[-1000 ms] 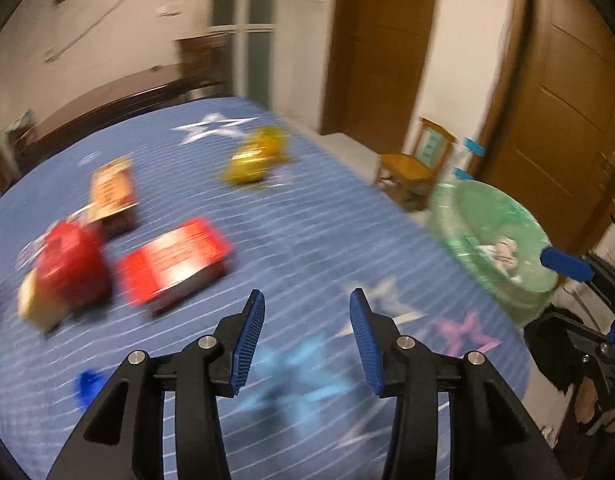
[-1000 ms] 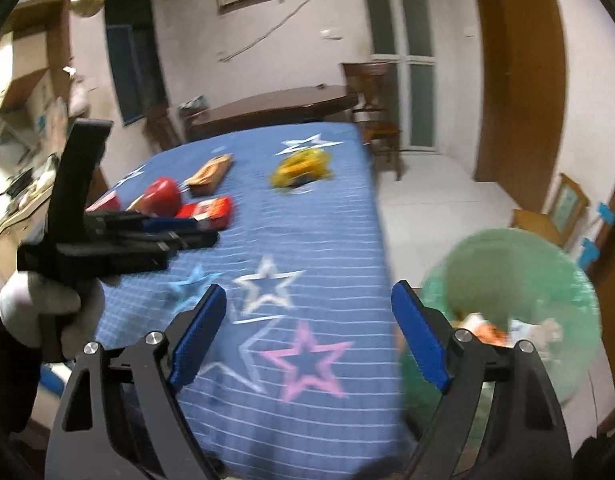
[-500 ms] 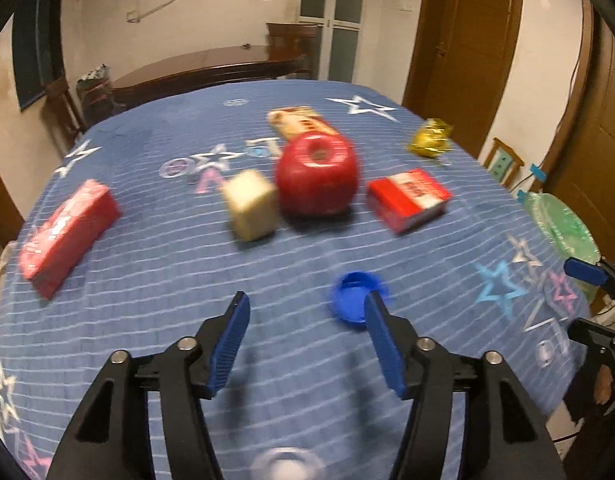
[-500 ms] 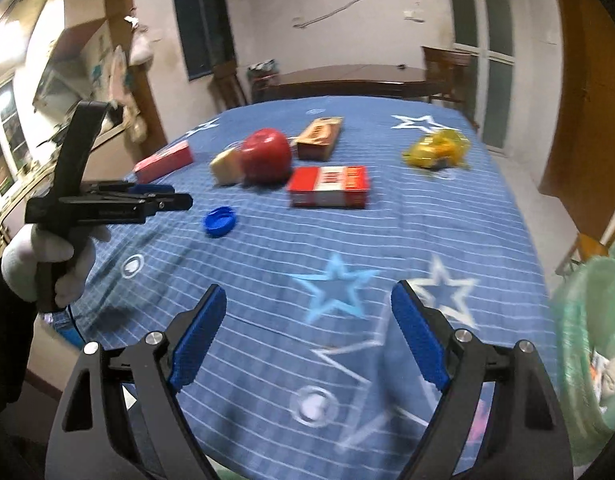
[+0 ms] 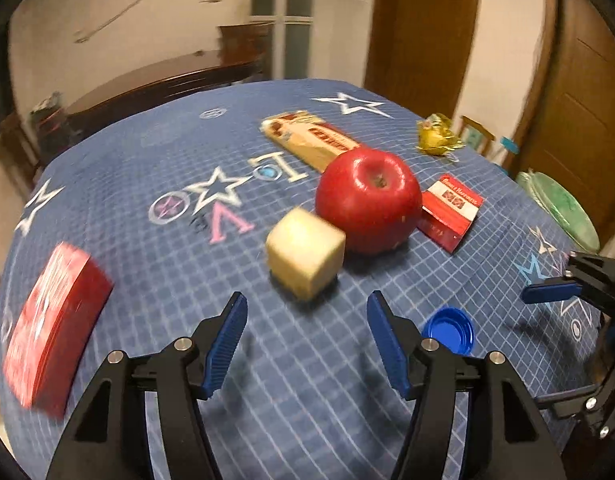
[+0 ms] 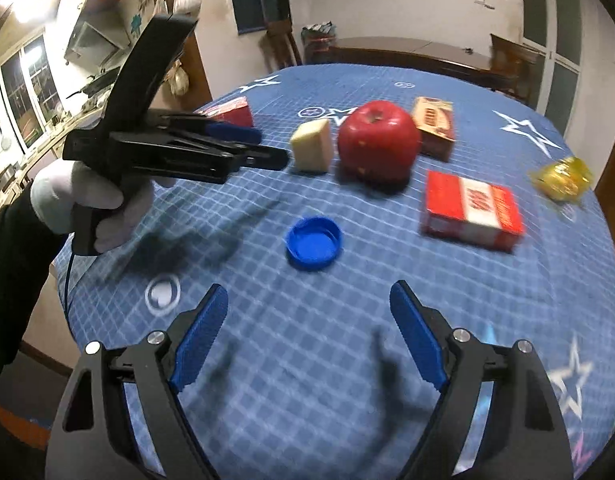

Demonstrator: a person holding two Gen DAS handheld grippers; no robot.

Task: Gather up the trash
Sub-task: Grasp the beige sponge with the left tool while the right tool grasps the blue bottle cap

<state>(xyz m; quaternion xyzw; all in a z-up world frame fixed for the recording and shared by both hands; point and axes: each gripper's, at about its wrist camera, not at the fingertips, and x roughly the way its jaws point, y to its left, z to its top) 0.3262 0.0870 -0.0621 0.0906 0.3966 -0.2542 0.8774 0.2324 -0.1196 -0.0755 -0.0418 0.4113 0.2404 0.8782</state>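
On the blue star tablecloth [image 5: 155, 168] lie a blue bottle cap [image 6: 313, 243], a crumpled yellow wrapper [image 6: 561, 178], a red-and-white box [image 6: 471, 210], a tan snack box [image 6: 433, 126] and a red box [image 5: 51, 324]. A red apple [image 5: 369, 200] and a pale cube [image 5: 305, 254] sit mid-table. My left gripper [image 5: 305, 307] hovers just short of the cube, its jaws opening with nothing between them. My right gripper [image 6: 309, 292] is open above the cloth, closing slightly, the cap just ahead of it. From the left wrist the cap [image 5: 449, 330] lies to the right.
A green-lined trash bin [image 5: 559, 208] stands off the table's right edge. A white-gloved hand [image 6: 79, 196] holds the left gripper [image 6: 271, 146] over the table's left side. The right gripper [image 5: 555, 280] pokes in at the right. A dark wooden table and chairs stand behind.
Both views swung from the bin side across the table. The left jaws spread wider and closed in on the cube and apple. The cap came to sit ahead of the right gripper.
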